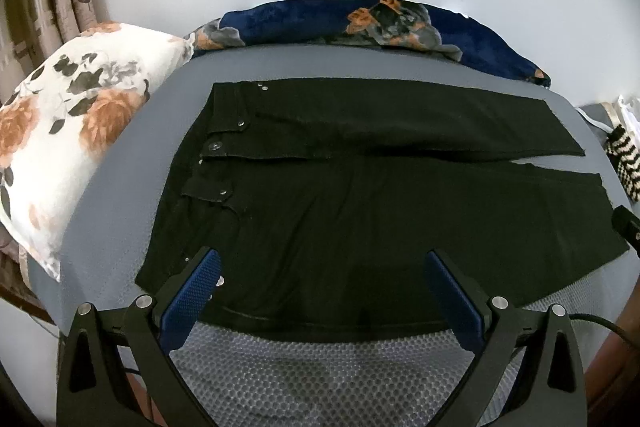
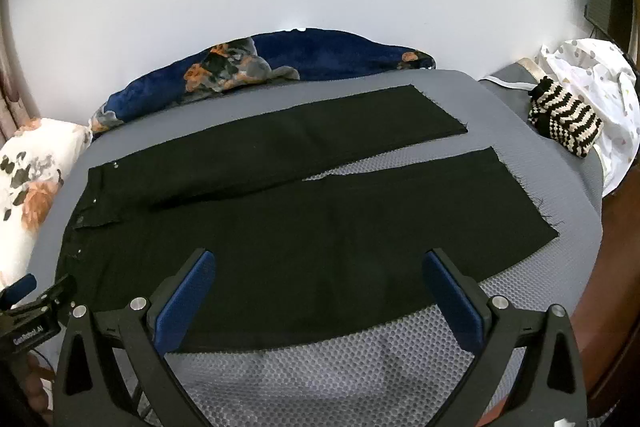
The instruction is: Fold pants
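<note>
The black cloth pants point(image 1: 360, 211) look matt and finely woven, with shiny metal rivets point(image 1: 241, 123) and frayed hems. The grey bed mat point(image 2: 340, 367) has a dimpled mesh texture. The navy floral blanket point(image 1: 320, 23) looks plush. Matt black plastic gripper arms carry blue textured pads point(image 2: 454, 301) and bright metal pins point(image 2: 139, 303).

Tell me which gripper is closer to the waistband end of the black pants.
Left. The left gripper hangs over the near edge of the black pants by the studded waistband; the right gripper hangs further along the near leg, toward the cuffs.
</note>
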Demonstrator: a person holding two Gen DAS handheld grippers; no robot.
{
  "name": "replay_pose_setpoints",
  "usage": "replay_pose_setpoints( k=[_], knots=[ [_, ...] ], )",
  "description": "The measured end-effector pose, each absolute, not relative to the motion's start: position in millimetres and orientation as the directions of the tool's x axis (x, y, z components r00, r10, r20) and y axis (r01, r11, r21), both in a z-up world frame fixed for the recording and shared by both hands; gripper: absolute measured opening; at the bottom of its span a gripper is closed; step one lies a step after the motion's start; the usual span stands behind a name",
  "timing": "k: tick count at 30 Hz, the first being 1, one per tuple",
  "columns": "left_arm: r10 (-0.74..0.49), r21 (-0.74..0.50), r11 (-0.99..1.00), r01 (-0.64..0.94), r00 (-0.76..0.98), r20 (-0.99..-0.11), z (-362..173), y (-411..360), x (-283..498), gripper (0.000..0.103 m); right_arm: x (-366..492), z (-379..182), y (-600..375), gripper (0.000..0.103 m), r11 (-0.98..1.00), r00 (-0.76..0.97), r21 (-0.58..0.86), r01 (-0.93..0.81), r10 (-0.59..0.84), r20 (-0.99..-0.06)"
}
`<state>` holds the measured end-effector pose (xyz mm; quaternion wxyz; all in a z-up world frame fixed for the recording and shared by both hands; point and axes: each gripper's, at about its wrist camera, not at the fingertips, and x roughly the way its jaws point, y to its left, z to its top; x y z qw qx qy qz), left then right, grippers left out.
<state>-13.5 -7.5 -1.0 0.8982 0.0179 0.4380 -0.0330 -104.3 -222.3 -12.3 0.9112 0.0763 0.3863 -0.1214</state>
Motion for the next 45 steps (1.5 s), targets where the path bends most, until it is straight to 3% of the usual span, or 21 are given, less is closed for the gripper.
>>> replay_pose_setpoints(
  k=[17,45],
  knots=[
    [-0.028,0.034,0.996,0.087,0.618,-0.786,1.1,-7.3,-22.5,0.101,-110.9,-13.3,-222.7,0.103,0.956,0.684,0.090,0.278,-0.131,-0.718],
    [-0.019,0.030,0.997,0.074,0.578,-0.816,-13.8,-9.0,-10.5,0.101,-90.8,-23.5,-202.6,0.103,0.982,0.693,0.011,0.186,-0.124,-0.710]
  ],
)
